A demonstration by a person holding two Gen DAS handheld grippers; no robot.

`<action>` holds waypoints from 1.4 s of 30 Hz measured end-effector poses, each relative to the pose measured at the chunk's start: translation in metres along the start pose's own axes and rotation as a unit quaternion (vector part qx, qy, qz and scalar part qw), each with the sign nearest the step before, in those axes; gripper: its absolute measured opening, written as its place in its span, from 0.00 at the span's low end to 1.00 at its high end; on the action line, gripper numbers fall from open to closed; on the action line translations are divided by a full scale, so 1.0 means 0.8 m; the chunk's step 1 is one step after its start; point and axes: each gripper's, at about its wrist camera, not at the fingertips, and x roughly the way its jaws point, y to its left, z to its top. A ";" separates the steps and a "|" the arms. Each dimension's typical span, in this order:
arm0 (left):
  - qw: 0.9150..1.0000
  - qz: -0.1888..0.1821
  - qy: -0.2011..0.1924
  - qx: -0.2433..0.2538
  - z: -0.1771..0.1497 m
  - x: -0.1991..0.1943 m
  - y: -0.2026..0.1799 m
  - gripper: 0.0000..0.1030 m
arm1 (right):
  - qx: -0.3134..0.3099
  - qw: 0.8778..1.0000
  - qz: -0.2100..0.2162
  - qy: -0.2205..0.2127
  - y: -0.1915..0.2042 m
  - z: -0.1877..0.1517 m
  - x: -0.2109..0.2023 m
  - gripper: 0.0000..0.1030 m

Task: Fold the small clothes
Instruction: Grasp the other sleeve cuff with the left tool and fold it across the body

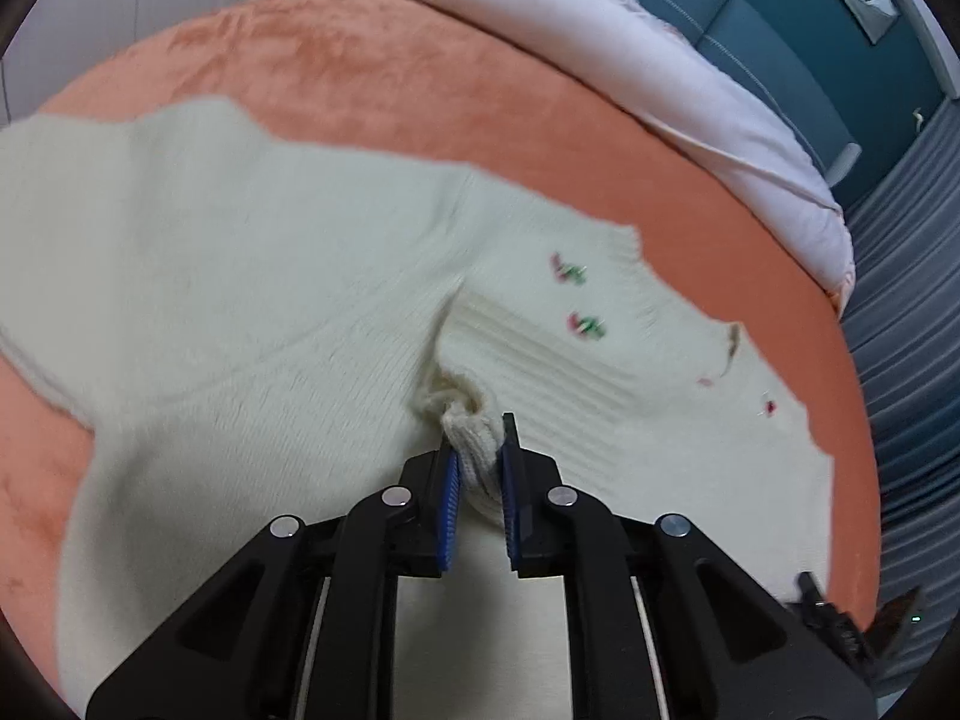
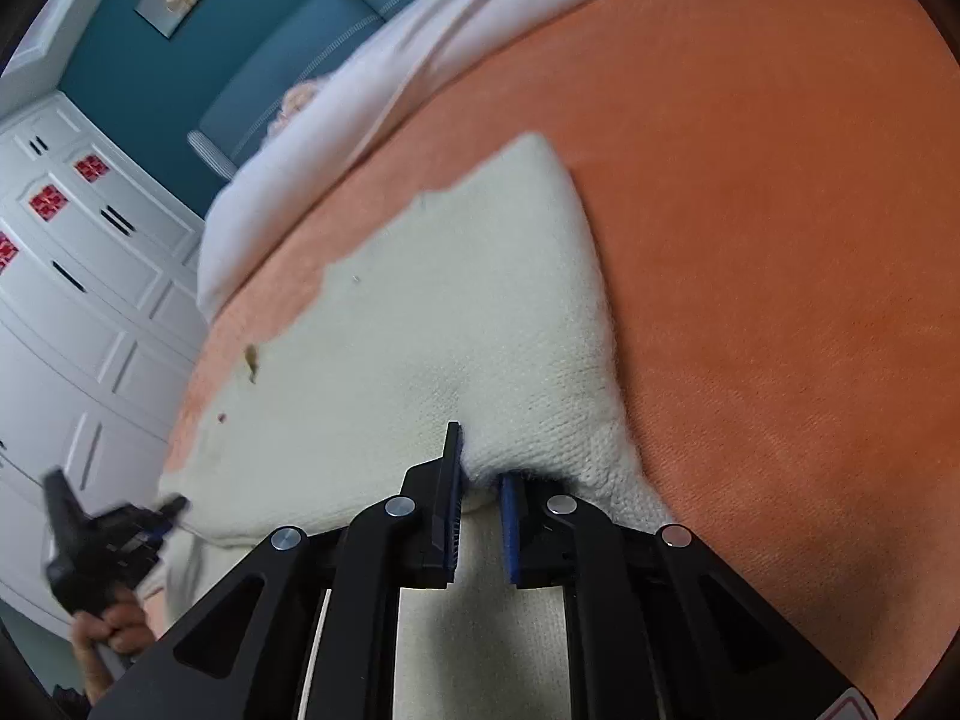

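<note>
A small cream knit sweater (image 1: 252, 276) with tiny red and green embroidered flowers (image 1: 585, 324) lies spread on an orange blanket (image 1: 372, 78). My left gripper (image 1: 479, 429) is shut on a bunched ribbed fold of the sweater near its middle. In the right wrist view the same sweater (image 2: 456, 300) lies flat on the blanket (image 2: 780, 240). My right gripper (image 2: 480, 456) is shut on the sweater's near edge by its right corner. The left gripper (image 2: 162, 513), held in a hand, shows at the lower left of that view.
A pale pink duvet (image 1: 630, 48) lies along the far side of the bed, against a teal padded headboard (image 1: 780, 18). A white wardrobe (image 2: 78, 300) with red panels stands left of the bed. The blanket's edge (image 1: 858, 420) drops off at the right.
</note>
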 end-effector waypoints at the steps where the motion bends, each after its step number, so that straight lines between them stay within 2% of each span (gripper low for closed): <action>1: 1.000 -0.012 -0.015 -0.006 -0.007 -0.003 0.006 0.12 | -0.006 1.000 0.000 -0.003 0.007 0.004 -0.010 0.10; 4: 0.999 -0.026 -0.024 -0.018 -0.013 -0.006 0.014 0.13 | -0.030 0.999 -0.020 -0.022 0.026 0.001 -0.043 0.11; 6: 0.999 -0.028 -0.026 -0.019 -0.012 -0.004 0.016 0.14 | -0.058 0.995 -0.042 -0.062 0.042 -0.005 -0.068 0.11; 9: 0.999 -0.019 -0.037 -0.001 -0.016 -0.005 0.010 0.14 | -0.097 0.990 -0.049 -0.089 0.072 0.007 -0.078 0.11; 11: 0.999 -0.020 -0.041 0.000 -0.020 -0.006 0.010 0.14 | -0.119 0.988 -0.060 -0.074 0.077 0.017 -0.052 0.11; 13: 0.999 -0.027 -0.040 -0.007 -0.018 -0.006 0.014 0.14 | -0.131 0.984 -0.118 -0.007 0.058 0.016 0.007 0.11; 14: 0.999 -0.032 -0.037 -0.011 -0.016 -0.006 0.017 0.15 | -0.129 0.983 -0.131 0.020 0.044 0.007 0.031 0.05; 15: 0.999 -0.038 -0.034 -0.016 -0.015 -0.011 0.021 0.17 | -0.127 0.985 -0.120 0.001 0.036 0.002 0.026 0.05; 16: 0.998 -0.043 -0.034 -0.025 -0.012 -0.021 0.027 0.23 | -0.130 0.984 -0.123 -0.002 0.042 0.004 0.016 0.06; 17: 0.997 -0.044 -0.045 -0.036 -0.010 -0.036 0.038 0.33 | -0.132 0.983 -0.125 -0.007 0.050 0.004 0.003 0.09; 18: 0.996 -0.043 -0.065 -0.047 -0.008 -0.056 0.054 0.41 | -0.134 0.984 -0.118 -0.021 0.054 -0.001 -0.013 0.17; 20: 0.991 -0.025 -0.106 -0.076 0.004 -0.093 0.099 0.63 | -0.143 0.984 -0.096 -0.036 0.064 -0.018 -0.041 0.25; 24: 0.973 0.057 -0.152 -0.164 0.045 -0.147 0.233 0.65 | -0.203 0.976 -0.081 -0.023 0.073 -0.084 -0.061 0.42; 26: 0.955 0.108 -0.173 -0.216 0.065 -0.168 0.302 0.66 | -0.214 0.974 -0.073 -0.006 0.070 -0.108 -0.062 0.47; 27: 0.944 0.126 -0.180 -0.246 0.074 -0.176 0.336 0.66 | -0.210 0.975 -0.073 0.004 0.067 -0.114 -0.055 0.54; 28: 0.933 0.140 -0.183 -0.276 0.080 -0.181 0.365 0.67 | -0.205 0.976 -0.075 0.015 0.066 -0.116 -0.048 0.55; 29: 0.924 0.142 -0.183 -0.305 0.085 -0.182 0.391 0.67 | -0.202 0.976 -0.081 0.021 0.064 -0.115 -0.042 0.56; 30: 0.917 0.127 -0.188 -0.328 0.087 -0.181 0.412 0.67 | -0.200 0.976 -0.081 0.025 0.064 -0.118 -0.038 0.57; 32: 0.905 0.127 -0.205 -0.351 0.097 -0.183 0.427 0.65 | -0.196 0.977 -0.073 0.028 0.060 -0.122 -0.044 0.60; 33: 0.903 0.142 -0.201 -0.352 0.106 -0.180 0.425 0.54 | -0.197 0.978 -0.068 0.028 0.060 -0.124 -0.047 0.62; 34: 0.907 0.147 -0.194 -0.344 0.115 -0.176 0.422 0.40 | -0.196 0.978 -0.065 0.028 0.060 -0.125 -0.048 0.62; 35: 0.916 0.134 -0.179 -0.332 0.128 -0.170 0.415 0.08 | -0.195 0.978 -0.061 0.029 0.059 -0.126 -0.048 0.65; 36: 0.923 0.124 -0.172 -0.322 0.137 -0.172 0.406 0.10 | -0.194 0.979 -0.056 0.030 0.058 -0.126 -0.047 0.66; 38: 0.932 0.096 -0.209 -0.281 0.153 -0.194 0.361 0.09 | -0.193 0.979 -0.054 0.030 0.058 -0.127 -0.047 0.67; 40: 0.948 0.052 -0.235 -0.207 0.167 -0.224 0.284 0.09 | -0.193 0.979 -0.051 0.030 0.057 -0.128 -0.048 0.68; 42: 0.961 -0.006 -0.248 -0.124 0.168 -0.245 0.190 0.09 | -0.191 0.980 -0.046 0.029 0.057 -0.128 -0.048 0.69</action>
